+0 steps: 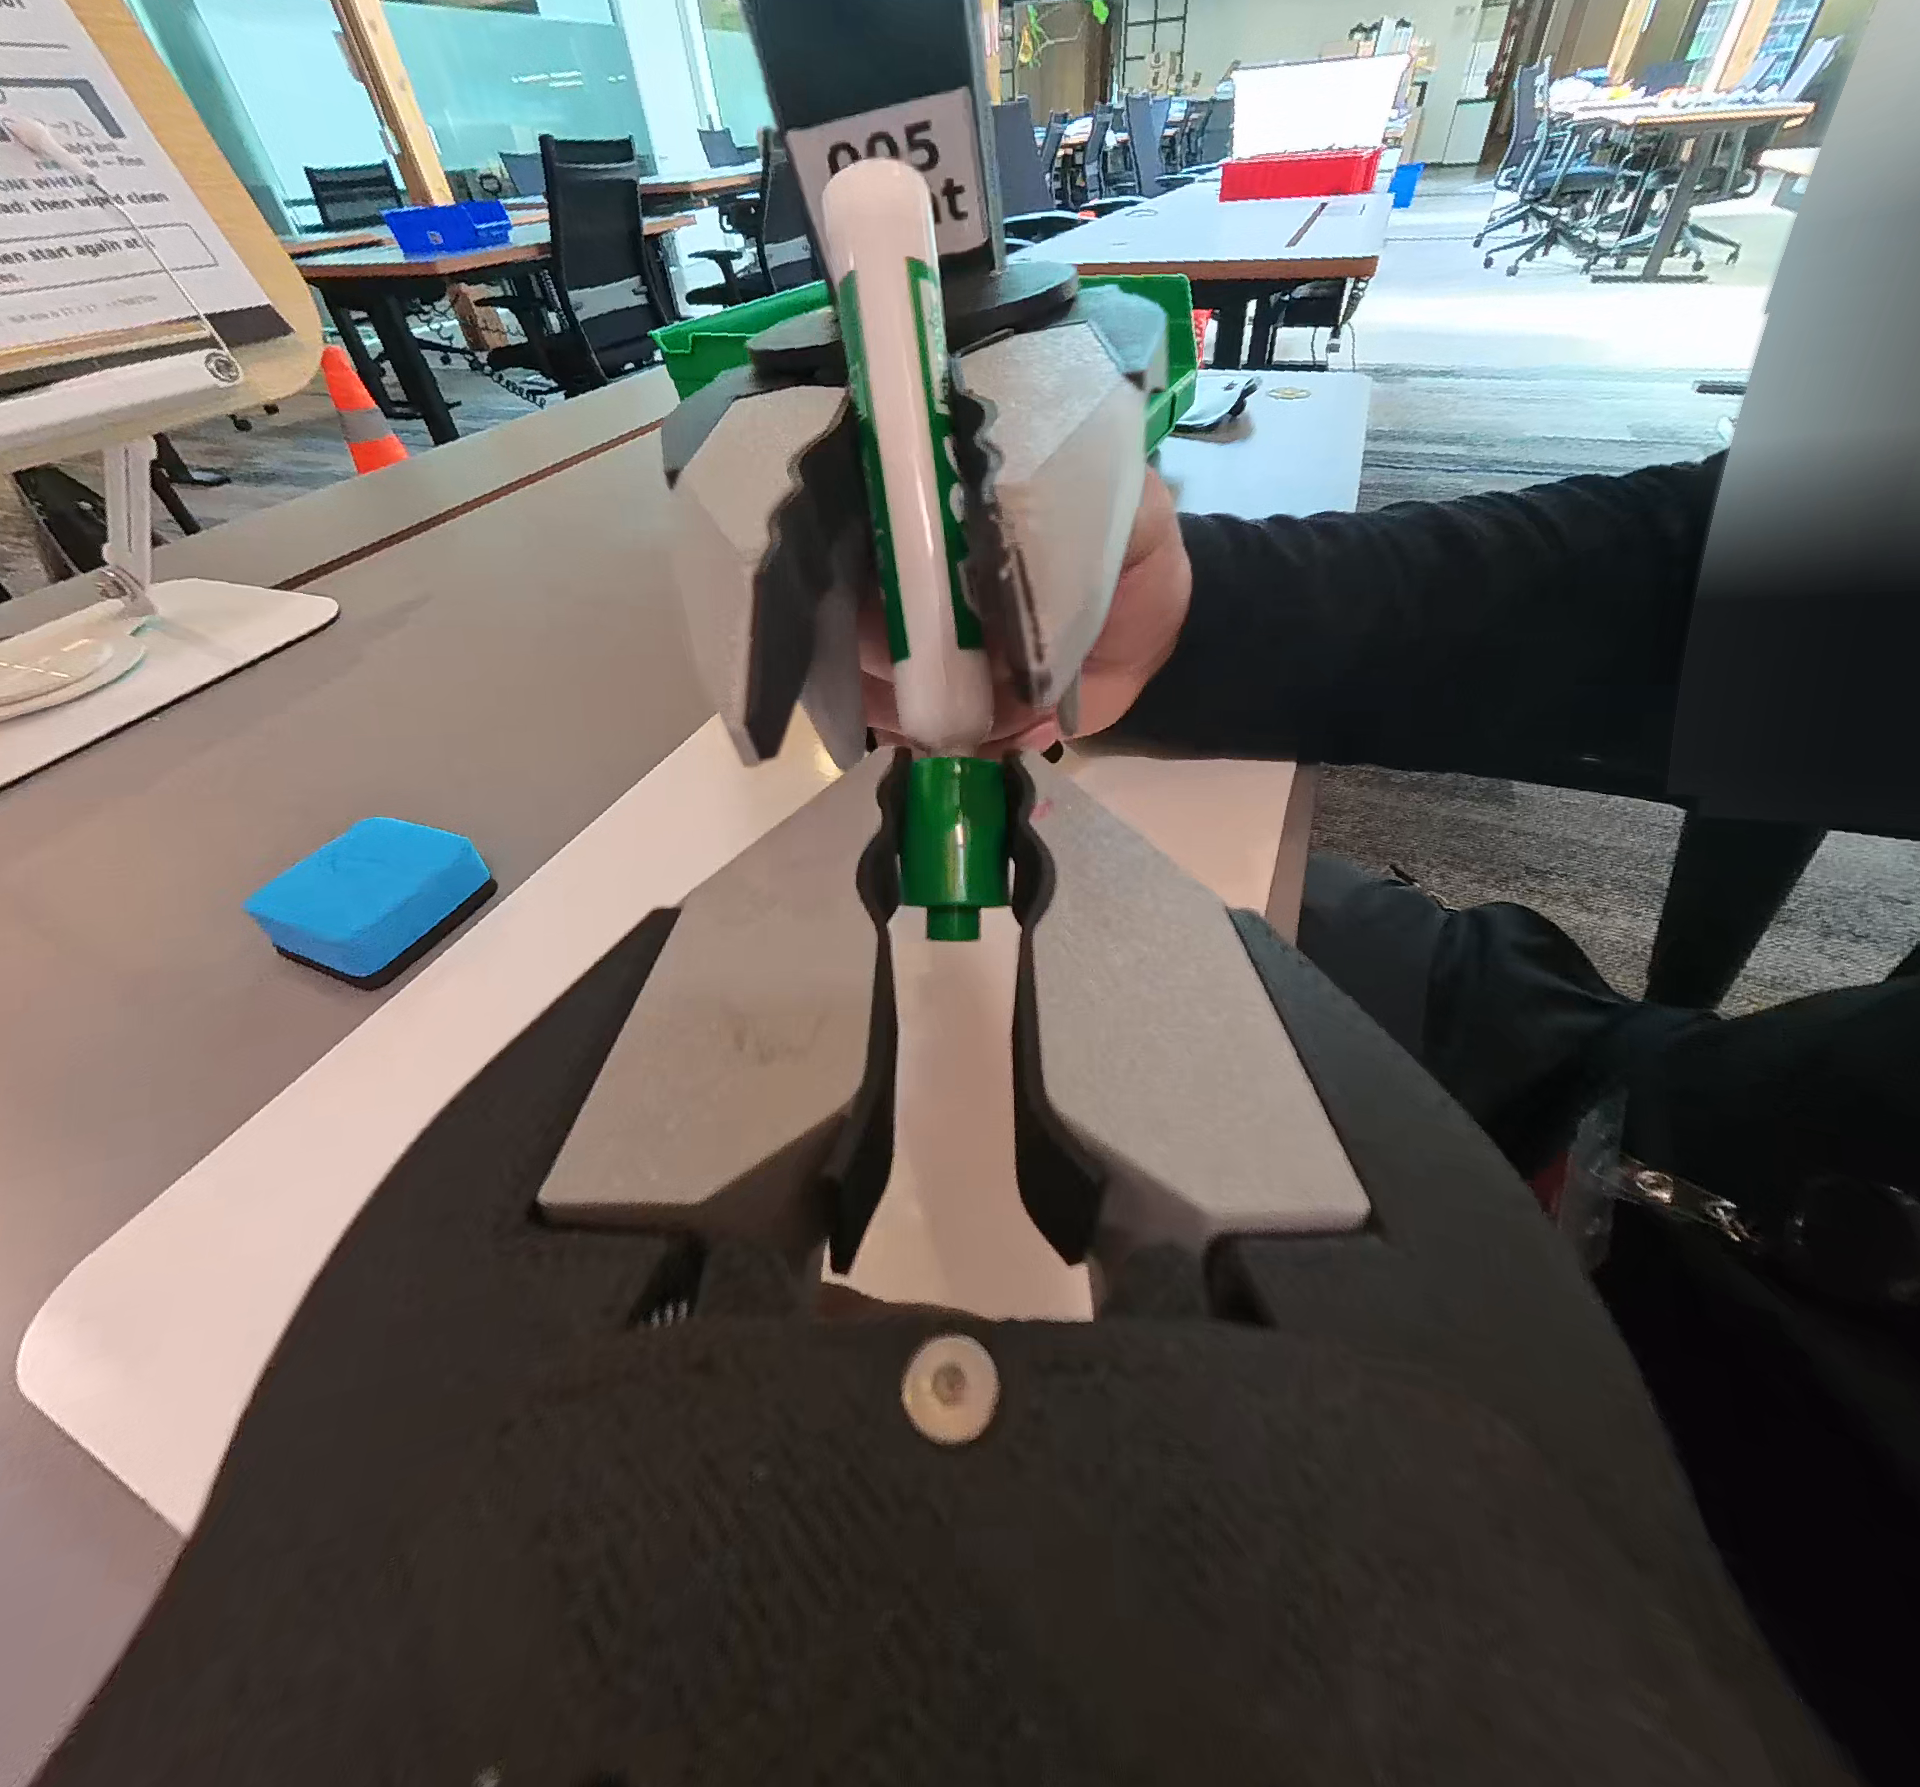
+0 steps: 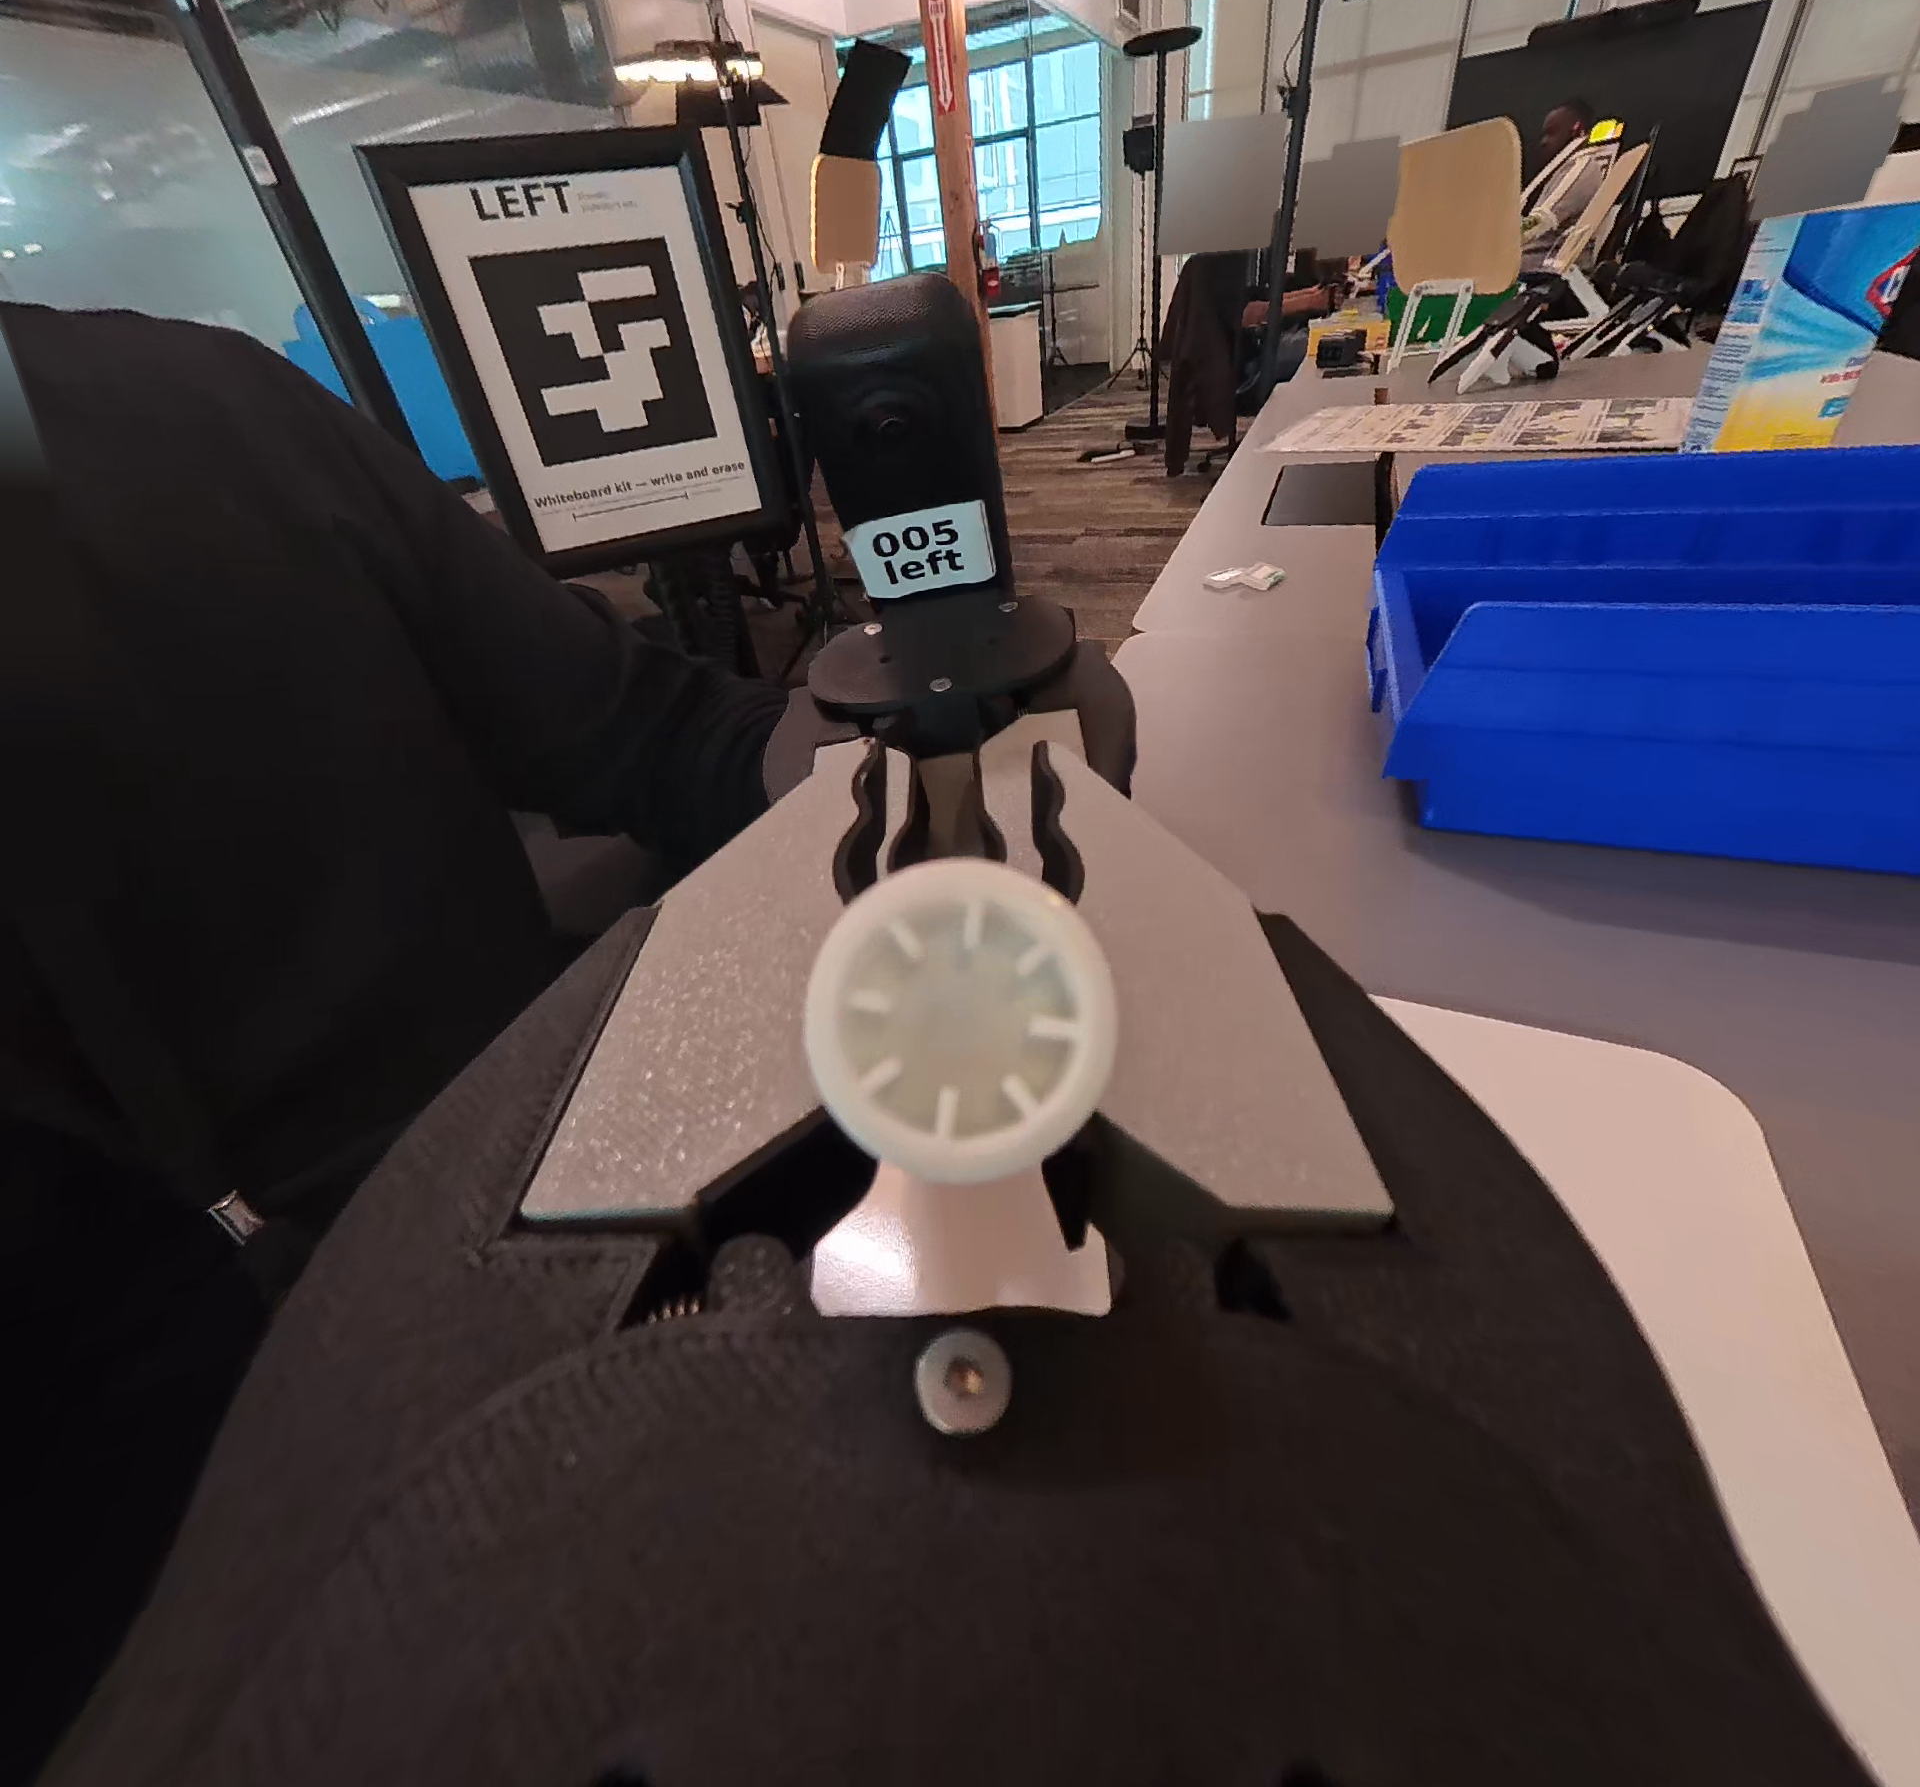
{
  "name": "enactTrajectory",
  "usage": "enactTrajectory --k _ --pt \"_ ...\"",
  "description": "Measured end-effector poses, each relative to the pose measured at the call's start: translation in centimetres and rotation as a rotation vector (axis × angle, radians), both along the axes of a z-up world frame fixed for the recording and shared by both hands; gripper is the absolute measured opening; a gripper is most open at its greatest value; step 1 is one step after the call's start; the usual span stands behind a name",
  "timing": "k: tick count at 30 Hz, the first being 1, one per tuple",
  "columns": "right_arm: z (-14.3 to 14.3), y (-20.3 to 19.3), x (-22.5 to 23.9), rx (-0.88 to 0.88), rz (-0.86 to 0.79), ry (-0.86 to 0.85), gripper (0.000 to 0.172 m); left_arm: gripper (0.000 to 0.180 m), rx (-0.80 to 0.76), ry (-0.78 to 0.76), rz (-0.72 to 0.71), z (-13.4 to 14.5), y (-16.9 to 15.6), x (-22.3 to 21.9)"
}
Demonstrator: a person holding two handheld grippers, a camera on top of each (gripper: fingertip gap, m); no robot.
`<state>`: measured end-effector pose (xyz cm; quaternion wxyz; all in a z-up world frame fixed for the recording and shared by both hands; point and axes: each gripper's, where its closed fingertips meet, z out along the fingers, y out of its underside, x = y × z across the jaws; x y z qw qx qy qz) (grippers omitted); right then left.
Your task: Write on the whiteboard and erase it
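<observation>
between the left hand-held gripper's (image 1: 954, 844) pads sits the green cap (image 1: 954, 849), clamped. just beyond, the right hand-held gripper (image 1: 914, 698) grips the marker (image 1: 914, 490) by its barrel, tip meeting the cap, above the whiteboard (image 1: 416, 1062). farther left, an eraser (image 1: 369, 896) lies on the surface (image 1: 468, 615).

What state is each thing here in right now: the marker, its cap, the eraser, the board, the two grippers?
Marker: held in the right gripper, tip hidden at the cap mouth.
Green cap: clamped in the left gripper.
Blue eraser: lying unused on the table.
Whiteboard: flat, no marks visible.
</observation>
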<state>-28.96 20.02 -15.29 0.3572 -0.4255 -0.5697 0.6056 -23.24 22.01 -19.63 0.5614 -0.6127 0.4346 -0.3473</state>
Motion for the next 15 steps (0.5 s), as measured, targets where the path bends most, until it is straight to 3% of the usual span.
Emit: enactTrajectory --k 8,15 --pt "3.0 0.5 1.5 -0.009 -0.021 0.131 0.026 0.015 -0.017 -0.019 -0.010 0.1 0.1 -0.1" --pt "2.2 -0.4 0.4 0.013 -0.008 0.101 0.026 0.015 -0.013 -0.034 -0.022 0.3 -0.3 0.6"
